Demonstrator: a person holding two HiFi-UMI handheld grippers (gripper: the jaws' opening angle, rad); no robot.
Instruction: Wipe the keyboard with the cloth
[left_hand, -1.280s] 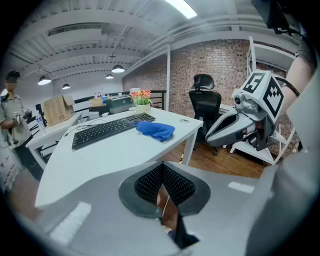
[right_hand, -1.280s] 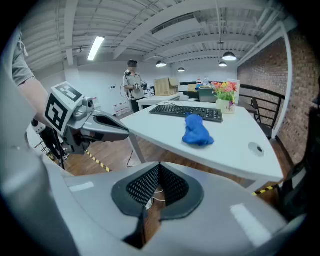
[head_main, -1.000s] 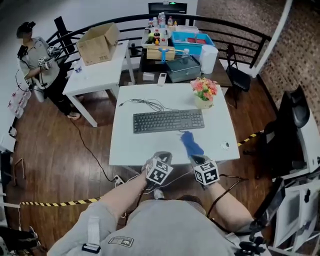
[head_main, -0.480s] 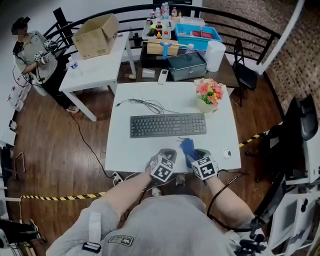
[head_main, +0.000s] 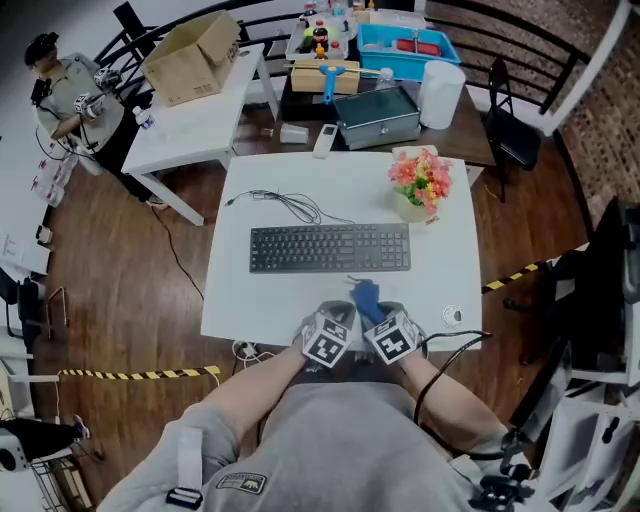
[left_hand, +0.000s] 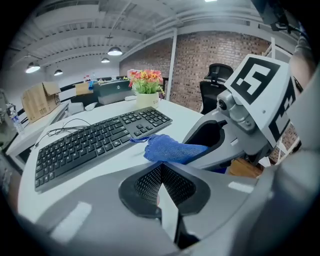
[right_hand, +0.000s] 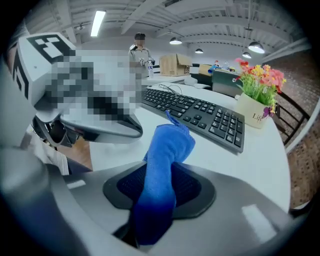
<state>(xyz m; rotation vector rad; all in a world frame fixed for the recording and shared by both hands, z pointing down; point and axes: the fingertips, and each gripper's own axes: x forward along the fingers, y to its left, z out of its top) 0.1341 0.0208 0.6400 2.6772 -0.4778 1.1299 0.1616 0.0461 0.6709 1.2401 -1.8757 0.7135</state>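
right tool (right_hand: 160, 189) newly open, cloth (right_hand: 169, 149) keyboardward

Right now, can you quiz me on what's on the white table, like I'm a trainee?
1. True or false: the cloth lies next to the flowers.
2. The flowers stand nearest the keyboard's: A) left end B) middle C) right end.
3. Fill in: the left gripper's jaws are ____.
Key: 1 false, it sits between the right gripper's jaws, which have just been opening. 2 C. 3 together, with nothing between them.
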